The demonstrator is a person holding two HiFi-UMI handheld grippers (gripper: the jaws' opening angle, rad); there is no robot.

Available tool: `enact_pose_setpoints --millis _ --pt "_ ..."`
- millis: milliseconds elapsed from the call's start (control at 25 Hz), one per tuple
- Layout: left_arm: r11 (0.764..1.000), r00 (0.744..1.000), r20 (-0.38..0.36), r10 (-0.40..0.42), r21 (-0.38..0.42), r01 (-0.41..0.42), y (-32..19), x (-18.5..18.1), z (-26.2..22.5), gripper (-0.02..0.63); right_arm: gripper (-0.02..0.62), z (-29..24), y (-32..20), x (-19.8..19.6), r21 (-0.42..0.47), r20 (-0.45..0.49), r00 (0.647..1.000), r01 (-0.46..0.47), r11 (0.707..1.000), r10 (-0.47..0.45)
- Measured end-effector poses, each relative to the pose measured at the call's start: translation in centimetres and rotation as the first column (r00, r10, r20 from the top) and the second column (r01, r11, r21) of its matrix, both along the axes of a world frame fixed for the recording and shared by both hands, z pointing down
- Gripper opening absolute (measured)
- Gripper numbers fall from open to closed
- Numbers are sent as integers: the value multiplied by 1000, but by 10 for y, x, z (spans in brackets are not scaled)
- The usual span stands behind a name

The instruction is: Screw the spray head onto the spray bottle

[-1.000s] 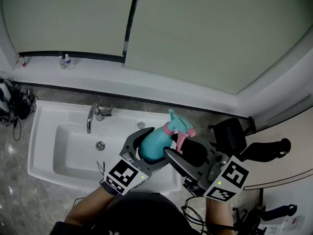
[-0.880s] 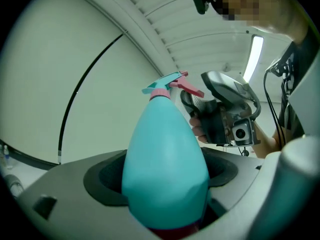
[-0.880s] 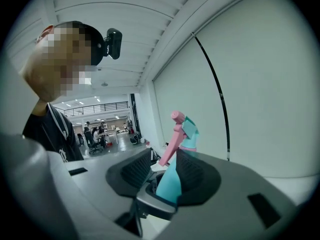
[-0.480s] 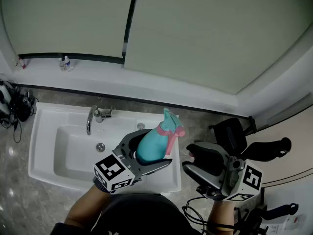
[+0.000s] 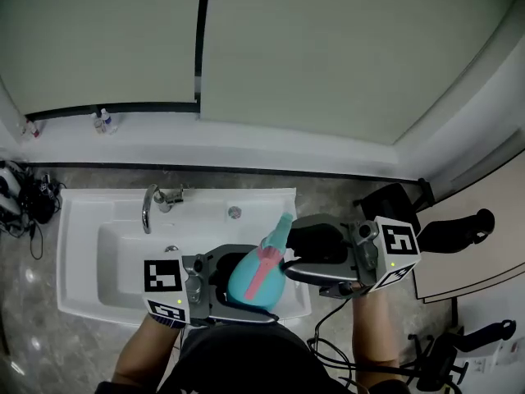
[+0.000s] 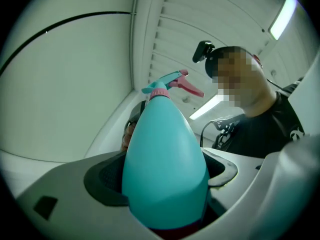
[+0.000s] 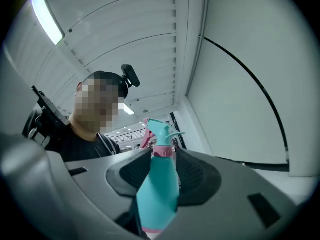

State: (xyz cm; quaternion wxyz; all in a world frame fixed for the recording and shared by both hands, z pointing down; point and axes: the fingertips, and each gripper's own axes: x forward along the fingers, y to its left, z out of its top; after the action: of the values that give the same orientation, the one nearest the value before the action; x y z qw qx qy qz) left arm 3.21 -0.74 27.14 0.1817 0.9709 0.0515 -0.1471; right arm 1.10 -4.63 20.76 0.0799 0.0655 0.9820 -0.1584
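Left tongs (image 6: 162,176): clamped on the bottle (image 5: 246,279) body, low down. Since half a second back they have rolled, and the bottle now leans to the right, over the front right corner of the sink (image 5: 86,212).

Right tongs (image 7: 164,176): half a second back they stood clear, right of the sink. Now they are back at the bottle, jaws apart, pads (image 7: 200,176) either side of the neck by the collar (image 7: 162,152). No squeeze evident.

Head (image 5: 279,230): seated on the bottle, toward the sink's back rim.

Reading: a regrasp between turns. Tightness cannot be judged; more twisting is likely needed.
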Motion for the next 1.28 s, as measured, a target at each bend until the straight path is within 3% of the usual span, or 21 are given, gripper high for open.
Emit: enact_pose_setpoints --millis 160,200,600,720,880,960,1080,1160,1280 --pt "999 999 -2 45 8 -45 9 2 1 419 140 -2 9 -2 -15 27 997 78 997 -77" --pt "998 999 5 53 15 -53 12 3 3 419 171 -2 10 -3 -29 30 995 92 995 -92" --pt "994 994 26 104 27 -105 21 12 9 420 179 -4 18 -8 -76 55 987 152 985 -148" --pt "998 998 51 48 39 -50 12 12 13 420 152 -2 13 -8 -76 43 993 113 991 -110" --pt "988 978 169 -123 113 105 -7 8 26 419 136 6 0 -8 -47 -30 999 -20 999 19" --pt "967 941 252 -228 174 188 -18 6 35 419 135 11 -6 -8 -22 -66 993 -101 995 99" --pt "913 847 360 -391 269 307 -35 -1 46 419 133 19 -17 -8 -11 -106 971 -216 976 214" --pt "852 763 397 -511 349 389 -47 -7 51 419 133 27 -26 -7 -24 -133 950 -289 957 284" --pt "725 613 398 -682 473 500 -68 -17 62 419 133 40 -40 -8 -47 -174 911 -388 921 375"
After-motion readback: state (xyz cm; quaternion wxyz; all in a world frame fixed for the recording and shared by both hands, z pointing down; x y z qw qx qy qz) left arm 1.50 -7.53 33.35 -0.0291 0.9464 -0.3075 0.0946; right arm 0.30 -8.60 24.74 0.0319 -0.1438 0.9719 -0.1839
